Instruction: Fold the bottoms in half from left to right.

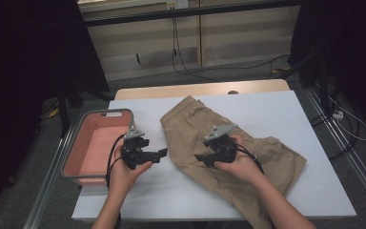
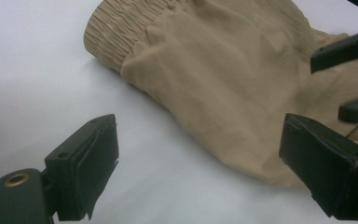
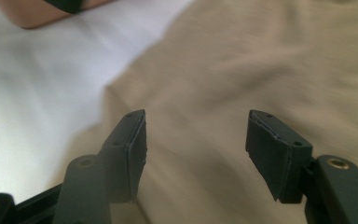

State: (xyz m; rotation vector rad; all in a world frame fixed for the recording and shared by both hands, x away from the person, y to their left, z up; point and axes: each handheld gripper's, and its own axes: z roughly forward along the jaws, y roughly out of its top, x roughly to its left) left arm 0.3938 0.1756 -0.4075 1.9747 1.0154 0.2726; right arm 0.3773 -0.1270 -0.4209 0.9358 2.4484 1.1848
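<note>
A tan garment (image 1: 190, 124) with an elastic waistband lies crumpled across the middle and right of the white table (image 1: 276, 109). My left gripper (image 1: 161, 153) hovers just left of the garment, pointing right at its edge, jaws open and empty. In the left gripper view the jaws of my left gripper (image 2: 198, 126) stand wide over the table and the garment's (image 2: 223, 70) hem, with the right gripper (image 2: 349, 81) at the far right. My right gripper (image 1: 201, 160) is above the cloth, pointing left. Its jaws (image 3: 196, 116) are open over the garment (image 3: 261, 56) with nothing between them.
A pink bin with a grey rim (image 1: 71, 152) stands at the table's left edge, beside the left hand. The table's wooden back edge (image 1: 200, 89) runs behind the garment. Cables lie on the floor beyond.
</note>
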